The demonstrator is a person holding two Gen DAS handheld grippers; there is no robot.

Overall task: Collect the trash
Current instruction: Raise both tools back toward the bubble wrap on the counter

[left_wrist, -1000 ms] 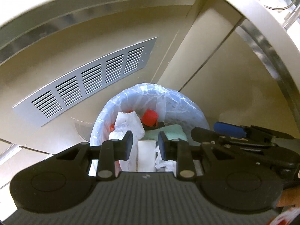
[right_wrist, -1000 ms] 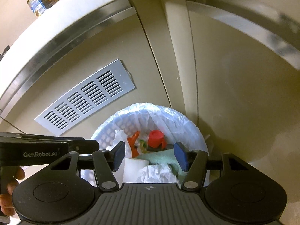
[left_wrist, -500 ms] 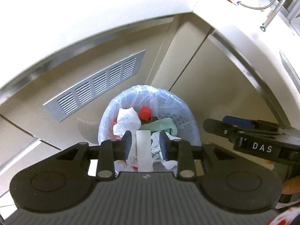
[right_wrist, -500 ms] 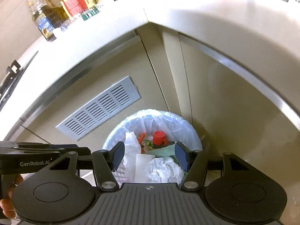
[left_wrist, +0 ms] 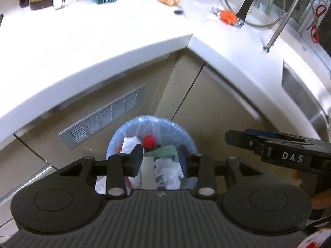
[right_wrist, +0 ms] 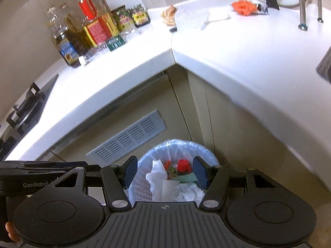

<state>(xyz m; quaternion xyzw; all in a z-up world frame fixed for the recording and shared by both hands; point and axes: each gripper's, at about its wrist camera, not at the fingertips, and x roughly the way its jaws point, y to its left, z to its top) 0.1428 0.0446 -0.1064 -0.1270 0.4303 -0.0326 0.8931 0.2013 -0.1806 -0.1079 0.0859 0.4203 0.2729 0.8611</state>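
Observation:
A trash bin (left_wrist: pixel 115 140) lined with a bluish plastic bag stands on the floor in the cabinet corner; it also shows in the right wrist view (right_wrist: pixel 206 155). It holds white paper, a red cap (left_wrist: pixel 149 141) and a green piece. My left gripper (left_wrist: pixel 160 159) is open and empty, high above the bin. My right gripper (right_wrist: pixel 165 172) is open and empty above the bin too. On the white countertop (right_wrist: pixel 238 47) lie an orange scrap (right_wrist: pixel 244 5), a tan crumpled scrap (right_wrist: pixel 168 13) and a clear plastic wrapper (right_wrist: pixel 190 19).
Oil bottles and jars (right_wrist: pixel 91 29) stand at the back left of the counter. A stove edge (right_wrist: pixel 24 105) is at far left. A metal rack leg (right_wrist: pixel 302 6) and a sink edge (left_wrist: pixel 304 101) are on the right. A grey vent grille (right_wrist: pixel 128 138) is on the cabinet.
Both grippers have risen away from the bin, so the countertop has come into view. The left gripper has opened wider; the white piece it framed now lies in the bin.

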